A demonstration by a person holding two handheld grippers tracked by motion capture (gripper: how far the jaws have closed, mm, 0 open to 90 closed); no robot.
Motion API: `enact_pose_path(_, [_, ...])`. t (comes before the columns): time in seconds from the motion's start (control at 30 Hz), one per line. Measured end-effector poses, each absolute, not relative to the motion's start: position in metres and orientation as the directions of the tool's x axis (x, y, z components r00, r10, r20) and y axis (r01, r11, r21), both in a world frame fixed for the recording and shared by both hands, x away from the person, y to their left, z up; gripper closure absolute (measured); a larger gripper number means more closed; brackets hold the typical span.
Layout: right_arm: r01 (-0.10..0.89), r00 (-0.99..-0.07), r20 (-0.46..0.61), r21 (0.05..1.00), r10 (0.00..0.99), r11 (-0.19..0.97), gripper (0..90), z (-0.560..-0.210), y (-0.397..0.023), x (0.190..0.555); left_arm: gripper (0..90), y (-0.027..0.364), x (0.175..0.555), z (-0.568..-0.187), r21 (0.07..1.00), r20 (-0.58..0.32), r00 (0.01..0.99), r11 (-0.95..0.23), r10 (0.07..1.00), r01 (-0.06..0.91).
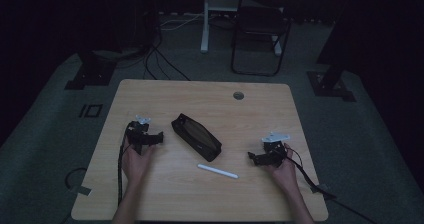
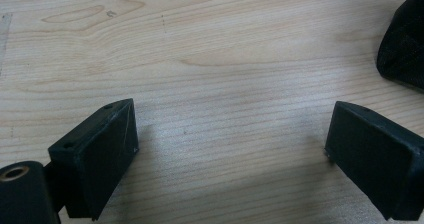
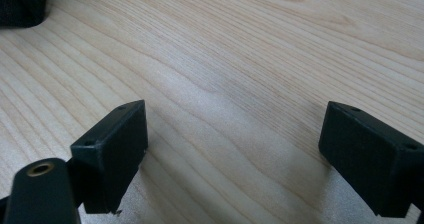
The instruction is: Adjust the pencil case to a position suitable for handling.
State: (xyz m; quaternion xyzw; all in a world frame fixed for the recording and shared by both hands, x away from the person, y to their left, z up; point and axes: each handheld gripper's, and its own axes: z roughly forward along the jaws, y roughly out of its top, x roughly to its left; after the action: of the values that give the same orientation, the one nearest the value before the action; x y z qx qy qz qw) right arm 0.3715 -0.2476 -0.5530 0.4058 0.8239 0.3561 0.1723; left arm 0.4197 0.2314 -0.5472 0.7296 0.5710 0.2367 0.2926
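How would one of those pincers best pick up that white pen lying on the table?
Probably across the middle of the white pen, coming straight down from above. It lies flat and slim on the table, so jaws set crosswise to its length fit. The right gripper, open, is nearer.

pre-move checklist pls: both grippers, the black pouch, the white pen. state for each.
1. Left gripper open, nothing between its jaws: ok.
2. Right gripper open, bare wood between its jaws: ok.
3. Black pouch lies flat and slantwise mid-table, between the two grippers, touched by neither: ok.
4. White pen lies on the table just in front of the pouch's near end, apart from it, path from the right gripper unobstructed: ok.
5. Pouch zipper open or shut: cannot tell, the high view is too dark.
6. Gripper cables trail back off the near edge, away from pouch and pen: ok.
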Motion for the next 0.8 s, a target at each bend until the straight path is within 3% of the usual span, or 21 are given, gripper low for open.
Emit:
enact_pose_path(0.37, [0.549, -0.605, 0.006, 0.728, 0.797, 0.411, 14.3, -0.553, -0.248, 0.37, 7.0, 0.231, 0.42, -0.547, 0.697, 0.012, 0.235, -0.177, 0.972, 0.695])
enact_pose_path(0.4, [0.546, -0.6, 0.006, 0.734, 0.8, 0.404, 24.9, -0.552, -0.248, 0.368, 7.0, 0.231, 0.42, -0.547, 0.698, 0.012, 0.236, -0.177, 0.972, 0.694])
enact_pose_path(0.5, [0.554, -0.602, 0.027, 0.734, 0.798, 0.393, 35.0, -0.548, -0.248, 0.365, 7.0, 0.231, 0.42, -0.547, 0.698, 0.011, 0.236, -0.177, 0.972, 0.694])
enact_pose_path(0.8, [0.496, -0.641, 0.023, 0.775, 0.767, 0.392, 45.0, -0.526, -0.233, 0.353, 7.1, 0.231, 0.42, -0.547, 0.698, 0.012, 0.234, -0.176, 0.972, 0.694])
